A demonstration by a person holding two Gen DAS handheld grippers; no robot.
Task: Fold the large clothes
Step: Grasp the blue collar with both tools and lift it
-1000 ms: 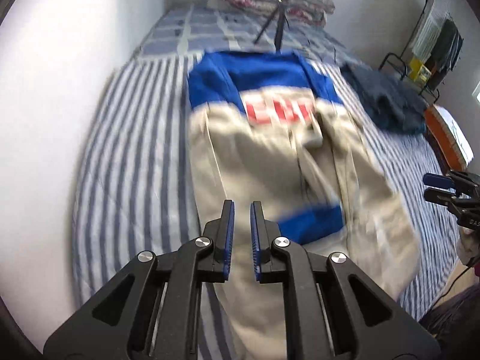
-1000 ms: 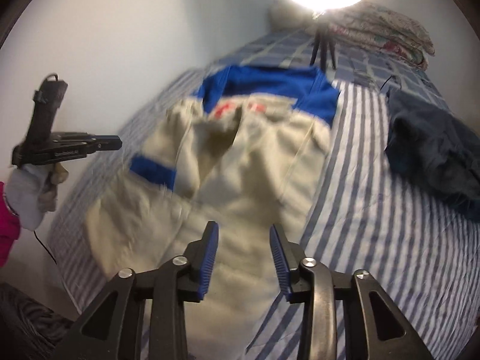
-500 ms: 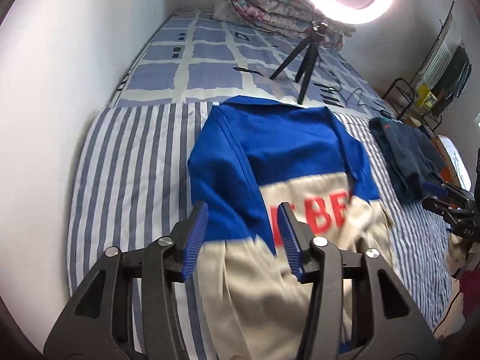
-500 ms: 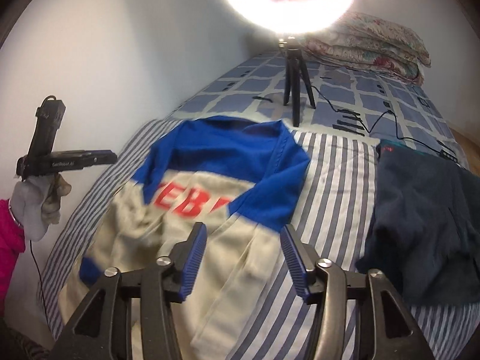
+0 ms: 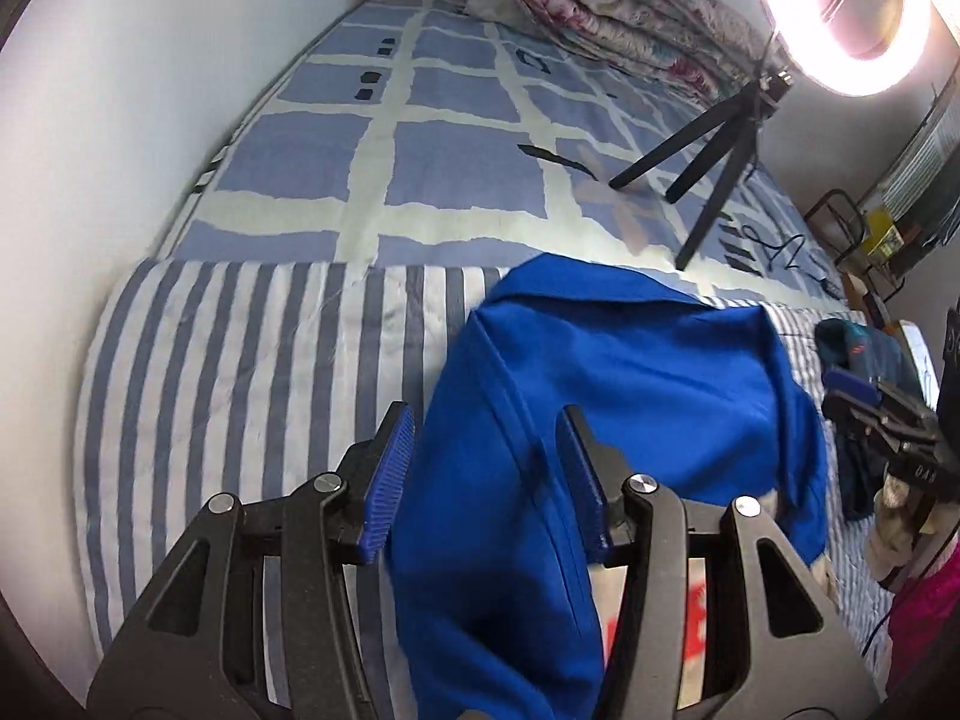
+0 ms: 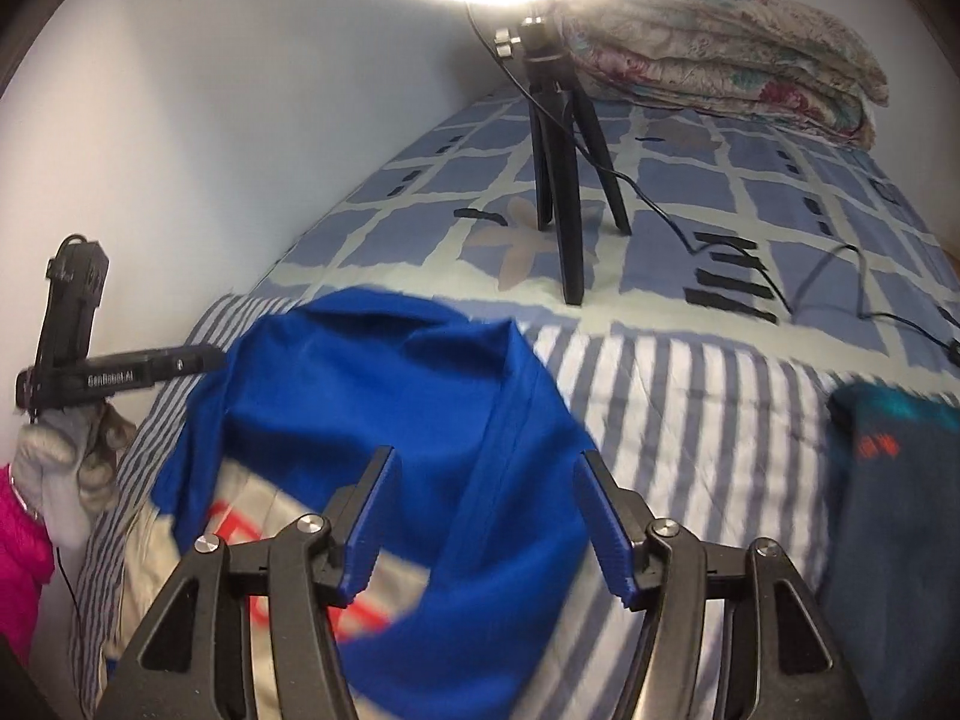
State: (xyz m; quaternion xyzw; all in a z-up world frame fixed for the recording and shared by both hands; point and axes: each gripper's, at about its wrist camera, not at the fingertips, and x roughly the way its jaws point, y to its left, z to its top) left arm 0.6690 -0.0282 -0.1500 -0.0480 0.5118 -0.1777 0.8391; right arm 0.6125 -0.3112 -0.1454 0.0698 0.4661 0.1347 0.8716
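Left wrist view: the left gripper (image 5: 486,474) hangs released over the blue jacket (image 5: 600,372) on the striped bed (image 5: 240,372). The right gripper (image 6: 483,516) hangs likewise released above the jacket's other shoulder.

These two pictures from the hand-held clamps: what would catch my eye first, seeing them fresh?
Probably the bright blue and cream sweatshirt with red letters, spread on the blue-and-white striped bed sheet, with the open left gripper and open right gripper poised over its two shoulders. Next, the glowing ring light on its black tripod, standing farther up the bed. A dark navy garment lies to the right.
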